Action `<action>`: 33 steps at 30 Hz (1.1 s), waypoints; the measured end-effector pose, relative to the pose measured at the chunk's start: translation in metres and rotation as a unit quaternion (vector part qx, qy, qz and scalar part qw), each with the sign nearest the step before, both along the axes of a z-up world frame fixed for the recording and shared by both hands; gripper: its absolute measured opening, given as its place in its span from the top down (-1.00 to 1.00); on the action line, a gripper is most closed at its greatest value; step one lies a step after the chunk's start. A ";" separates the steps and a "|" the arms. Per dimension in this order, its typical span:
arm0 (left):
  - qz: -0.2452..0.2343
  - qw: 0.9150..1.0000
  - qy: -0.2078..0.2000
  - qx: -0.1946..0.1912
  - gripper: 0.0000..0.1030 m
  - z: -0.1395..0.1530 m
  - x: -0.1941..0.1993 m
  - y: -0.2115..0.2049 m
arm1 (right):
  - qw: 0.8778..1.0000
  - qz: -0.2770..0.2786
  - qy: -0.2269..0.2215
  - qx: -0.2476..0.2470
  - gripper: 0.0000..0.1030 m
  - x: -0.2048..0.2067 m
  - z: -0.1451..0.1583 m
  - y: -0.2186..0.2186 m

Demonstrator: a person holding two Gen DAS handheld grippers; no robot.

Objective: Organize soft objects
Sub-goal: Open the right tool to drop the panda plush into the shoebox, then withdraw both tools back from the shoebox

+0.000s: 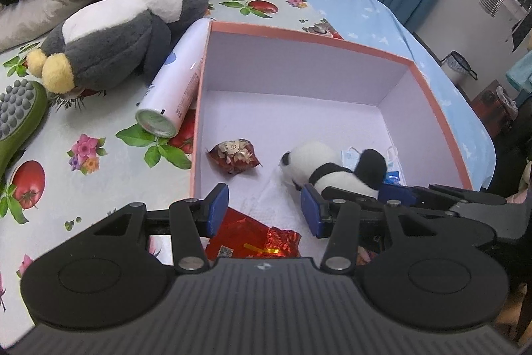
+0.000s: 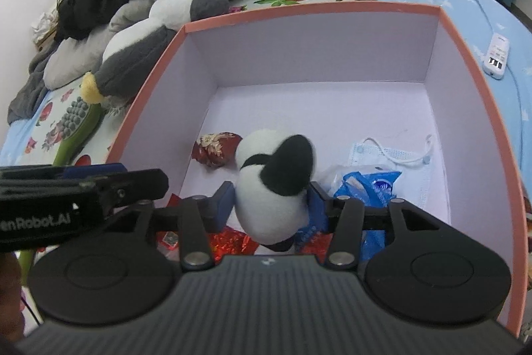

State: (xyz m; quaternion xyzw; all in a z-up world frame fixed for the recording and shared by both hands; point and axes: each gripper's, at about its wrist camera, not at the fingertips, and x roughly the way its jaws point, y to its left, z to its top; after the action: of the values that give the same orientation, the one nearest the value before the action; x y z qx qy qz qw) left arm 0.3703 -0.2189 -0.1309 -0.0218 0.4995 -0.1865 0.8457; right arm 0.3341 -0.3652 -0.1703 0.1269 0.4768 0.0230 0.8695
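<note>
- The left hand-held gripper (image 1: 264, 210) hangs over the near edge of a pink-rimmed box (image 1: 432, 88), jaws apart with nothing between them.
- Inside the box lie a panda toy (image 1: 324, 168), a red snack packet (image 1: 234, 155) and a face mask (image 1: 350, 155).
- The right hand-held gripper (image 1: 352, 190) flanks the panda toy.
- A penguin toy (image 1: 126, 32) and a spray can (image 1: 176, 82) lie on the bed (image 1: 83, 188) beside the box.

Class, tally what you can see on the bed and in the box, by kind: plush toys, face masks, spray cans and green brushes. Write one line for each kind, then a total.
Plush toys: 2 (panda, penguin)
Face mask: 1
Spray can: 1
Green brush: 1
Total: 5
</note>
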 end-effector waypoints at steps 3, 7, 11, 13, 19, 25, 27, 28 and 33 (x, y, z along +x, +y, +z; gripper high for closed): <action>0.002 1.000 -0.001 0.000 -0.05 0.002 -0.002 0.005 | 1.000 -0.005 0.000 0.000 -0.24 -0.002 0.002 0.001; 0.006 1.000 -0.010 -0.004 -0.05 0.012 -0.008 0.013 | 1.000 -0.011 -0.011 -0.001 -0.24 -0.009 0.013 0.002; 0.008 0.999 -0.030 -0.010 -0.05 0.033 -0.021 0.022 | 0.999 -0.018 -0.031 -0.002 -0.24 -0.023 0.032 0.002; 0.008 0.999 -0.041 -0.014 -0.05 0.045 -0.029 0.027 | 0.999 -0.024 -0.047 -0.003 -0.24 -0.033 0.046 0.001; 0.006 0.997 -0.071 -0.029 -0.05 0.079 -0.064 0.042 | 0.995 -0.039 -0.092 -0.010 -0.24 -0.070 0.085 0.007; 0.001 0.993 -0.105 -0.045 -0.05 0.114 -0.106 0.058 | 0.990 -0.049 -0.130 -0.017 -0.24 -0.109 0.117 0.015; -0.001 0.992 -0.119 -0.051 -0.05 0.126 -0.120 0.064 | 0.988 -0.054 -0.144 -0.015 -0.24 -0.123 0.128 0.018; -0.002 0.991 -0.126 -0.054 -0.05 0.132 -0.128 0.066 | 0.987 -0.056 -0.152 -0.016 -0.24 -0.129 0.134 0.019; -0.006 0.986 -0.154 -0.068 -0.05 0.158 -0.166 0.080 | 0.980 -0.062 -0.189 -0.029 -0.24 -0.162 0.163 0.030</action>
State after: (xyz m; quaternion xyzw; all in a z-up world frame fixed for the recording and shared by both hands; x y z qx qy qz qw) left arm 0.2040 -0.1388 0.0271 -0.0474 0.3497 -0.2259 0.9080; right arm 0.1718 -0.3355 -0.0073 0.1243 0.2952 -0.0208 0.9471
